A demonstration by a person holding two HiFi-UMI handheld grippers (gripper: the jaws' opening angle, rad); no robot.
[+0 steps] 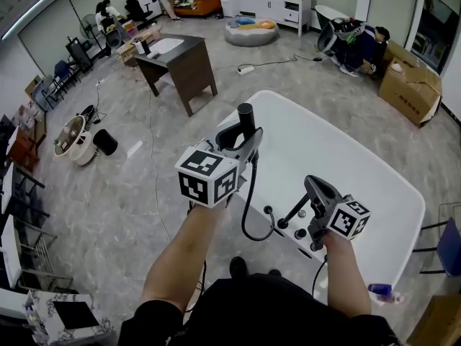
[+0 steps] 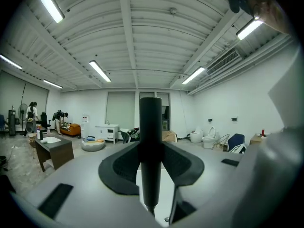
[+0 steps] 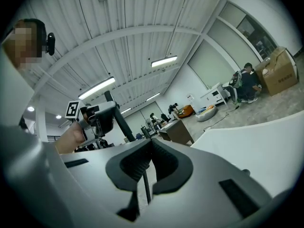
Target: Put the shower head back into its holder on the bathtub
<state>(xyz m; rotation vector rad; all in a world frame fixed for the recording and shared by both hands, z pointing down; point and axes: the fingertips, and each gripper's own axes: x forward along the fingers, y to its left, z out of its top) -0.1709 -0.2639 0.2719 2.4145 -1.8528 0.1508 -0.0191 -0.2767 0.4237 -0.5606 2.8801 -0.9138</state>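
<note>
Your left gripper (image 1: 241,140) sits a little left of the frame's centre in the head view, its marker cube turned toward you. Its jaws are clamped on the black shower head (image 1: 246,117). In the left gripper view the dark handle stands upright between the two pads, which press on it from both sides. The shower head is up in the air above the near left corner of the white bathtub (image 1: 360,157), not touching it. A black hose (image 1: 247,211) hangs from it in a loop and runs down to the fittings (image 1: 287,226) on the tub's near rim, lower centre of the frame. Which of those fittings is the holder, you cannot tell from here.

Your right gripper (image 1: 314,187) is in the lower right of the head view, just beside those fittings and above the rim. Its jaws are pressed together, and the right gripper view shows no object between the pads. That view also catches your left gripper with the shower head at its upper left.

A brown desk (image 1: 180,62) stands on the floor at the upper left, and a cardboard box (image 1: 409,89) at the upper right.
</note>
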